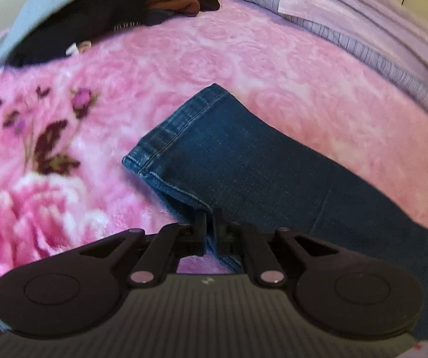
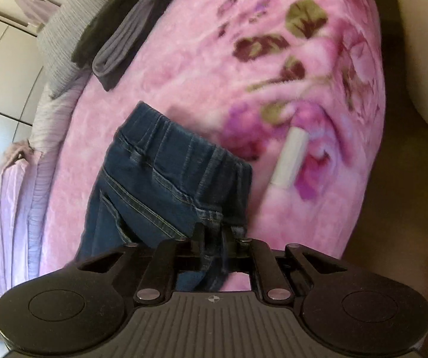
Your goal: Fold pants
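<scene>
Denim fills the ground ahead of both tools: the pants (image 1: 243,161) lie on a pink floral blanket (image 1: 184,59), legs doubled one on the other, so the lengthwise fold looks done; the step in hand reads as taking hold of both ends for the crosswise fold. Just ahead of the left gripper (image 1: 212,223) the leg hem (image 1: 166,143) runs up and to the left, and the near corner of the cuff passes between the fingers, which are pressed together on it. Ahead of the right gripper (image 2: 214,232) sits the elastic waistband (image 2: 184,146), farther off, with the hip seam and a pocket nearer; a bunch of denim stands between this tool's fingers, which are drawn narrow and seem to pinch it, though how firmly I cannot tell. To the right of that tool a white strip (image 2: 288,155) lies on the blanket, apart from the pants; beyond and to the left sit folded dark clothes (image 2: 124,26). Next, I judge, one end must be lifted and carried over to meet the other; both pinches must hold both layers, and the hem should land square on the waistband.
</scene>
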`<move>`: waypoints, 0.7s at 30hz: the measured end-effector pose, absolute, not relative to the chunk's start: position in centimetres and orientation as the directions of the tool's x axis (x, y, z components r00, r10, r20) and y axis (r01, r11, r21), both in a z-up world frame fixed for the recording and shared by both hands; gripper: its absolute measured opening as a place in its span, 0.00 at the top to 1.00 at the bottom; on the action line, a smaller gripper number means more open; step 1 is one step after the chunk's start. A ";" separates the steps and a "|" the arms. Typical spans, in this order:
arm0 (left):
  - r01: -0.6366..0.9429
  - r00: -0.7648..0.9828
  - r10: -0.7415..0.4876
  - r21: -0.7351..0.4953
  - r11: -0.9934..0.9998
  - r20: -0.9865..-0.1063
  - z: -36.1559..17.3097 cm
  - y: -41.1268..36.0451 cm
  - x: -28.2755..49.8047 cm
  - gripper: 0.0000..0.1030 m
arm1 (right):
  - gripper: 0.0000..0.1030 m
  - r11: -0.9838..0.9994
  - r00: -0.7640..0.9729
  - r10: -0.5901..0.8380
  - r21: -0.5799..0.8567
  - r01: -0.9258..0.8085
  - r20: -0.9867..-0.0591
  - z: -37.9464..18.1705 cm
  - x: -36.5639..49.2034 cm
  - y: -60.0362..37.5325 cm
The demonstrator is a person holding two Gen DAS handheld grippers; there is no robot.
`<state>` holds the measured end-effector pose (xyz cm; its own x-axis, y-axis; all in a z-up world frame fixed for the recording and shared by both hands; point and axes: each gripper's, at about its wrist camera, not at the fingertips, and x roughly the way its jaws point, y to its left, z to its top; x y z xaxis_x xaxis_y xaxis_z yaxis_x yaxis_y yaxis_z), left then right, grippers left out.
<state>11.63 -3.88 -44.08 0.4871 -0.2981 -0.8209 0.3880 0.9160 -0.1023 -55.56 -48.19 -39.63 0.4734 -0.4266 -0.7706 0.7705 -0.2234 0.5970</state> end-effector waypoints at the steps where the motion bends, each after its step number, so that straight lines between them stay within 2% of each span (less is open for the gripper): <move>1: 0.388 0.484 -0.291 -0.096 0.917 -0.826 -43.9 -4.0 11.6 0.95 | 0.78 -0.229 0.463 -0.413 0.581 0.781 -0.784 -39.4 -55.5 -48.4; 2: 0.396 0.470 -0.287 -0.091 0.914 -0.834 -43.6 -4.0 11.7 0.94 | 0.60 -0.238 0.431 -0.394 0.543 0.805 -0.812 -39.0 -55.4 -48.6; 3: 0.406 0.460 -0.280 -0.081 0.910 -0.843 -43.3 -4.0 11.8 0.92 | 0.56 -0.237 0.395 -0.374 0.498 0.834 -0.839 -38.6 -55.6 -48.9; 5: 0.407 0.453 -0.251 -0.053 0.912 -0.855 -42.3 -3.9 12.0 0.86 | 0.56 -0.199 0.354 -0.375 0.448 0.872 -0.857 -37.4 -55.9 -49.2; 7: 0.387 0.462 -0.226 -0.034 0.922 -0.858 -41.2 -3.4 11.9 0.77 | 0.56 -0.146 0.331 -0.433 0.428 0.892 -0.838 -35.6 -56.4 -49.2; 11: 0.367 0.468 -0.210 -0.027 0.930 -0.858 -39.0 -3.5 10.9 0.77 | 0.56 -0.079 0.379 -0.456 0.460 0.884 -0.805 -35.2 -56.5 -49.8; 14: 0.415 0.470 -0.205 0.010 0.910 -0.858 -38.1 -5.8 9.1 0.77 | 0.56 -0.050 0.357 -0.340 0.395 0.917 -0.870 -37.9 -55.1 -50.9; 17: 0.500 0.430 -0.259 -0.011 0.866 -0.865 -37.4 -9.7 7.3 0.77 | 0.56 -0.032 0.365 -0.319 0.395 0.918 -0.874 -37.0 -55.1 -51.3; 21: 0.691 0.303 -0.380 -0.073 0.720 -0.874 -37.1 -17.8 4.6 0.77 | 0.56 0.072 0.357 -0.411 0.361 0.930 -0.839 -33.6 -55.3 -52.9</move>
<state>4.64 -17.75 -37.07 0.3035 -0.3796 -0.8740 0.6906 0.7196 -0.0728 -55.28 -52.89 -33.56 0.3571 -0.4112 -0.8387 0.9299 0.0721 0.3606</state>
